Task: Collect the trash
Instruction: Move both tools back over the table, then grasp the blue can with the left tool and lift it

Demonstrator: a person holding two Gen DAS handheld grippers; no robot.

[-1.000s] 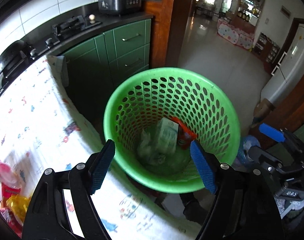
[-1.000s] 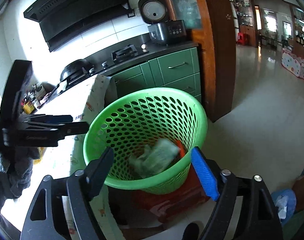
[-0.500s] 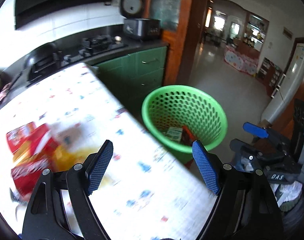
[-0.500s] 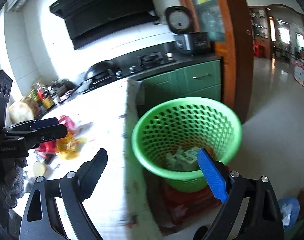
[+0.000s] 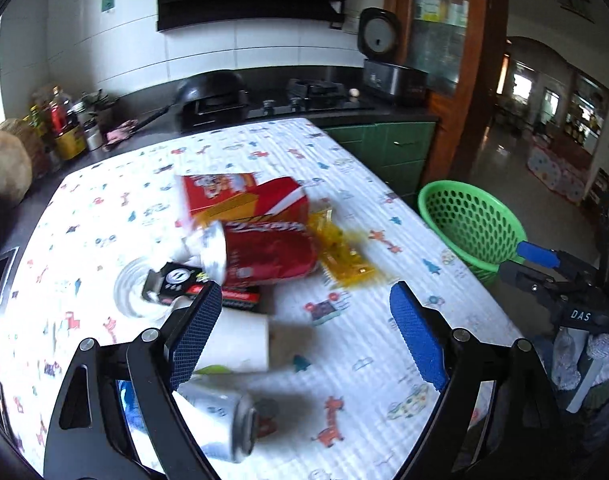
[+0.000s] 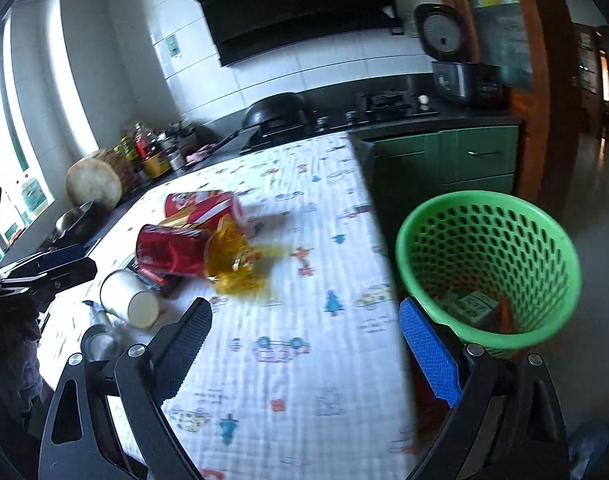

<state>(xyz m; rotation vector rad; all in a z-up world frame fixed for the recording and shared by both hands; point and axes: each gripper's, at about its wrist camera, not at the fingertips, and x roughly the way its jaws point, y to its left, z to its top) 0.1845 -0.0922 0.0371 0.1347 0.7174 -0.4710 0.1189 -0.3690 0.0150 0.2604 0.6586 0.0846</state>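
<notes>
A pile of trash lies on the patterned tablecloth (image 5: 356, 360): a red snack bag (image 5: 272, 250), a red box (image 5: 240, 196), a yellow wrapper (image 5: 342, 254), a black packet (image 5: 176, 282), a white paper cup (image 5: 236, 344) and a silver can (image 5: 224, 416). My left gripper (image 5: 302, 336) is open and empty above the cup and can. My right gripper (image 6: 304, 346) is open and empty over the table's right edge. The green perforated basket (image 6: 544, 248) stands on the floor to the right, with a carton (image 6: 470, 304) inside. The red bag (image 6: 170, 250), yellow wrapper (image 6: 232, 264) and cup (image 6: 130, 300) also show in the right wrist view.
A dark counter with a stove (image 5: 316, 92), wok (image 5: 214, 88), rice cooker (image 5: 388, 64) and bottles (image 5: 60, 120) runs behind the table. Green cabinets (image 6: 444, 164) stand beyond the basket. A clear lid (image 5: 132, 292) lies by the black packet. The right gripper shows at the right (image 5: 544, 268).
Both grippers have swung left from over the basket to over the table. The trash pile has come into full view under the left gripper. Both stay open and empty.
</notes>
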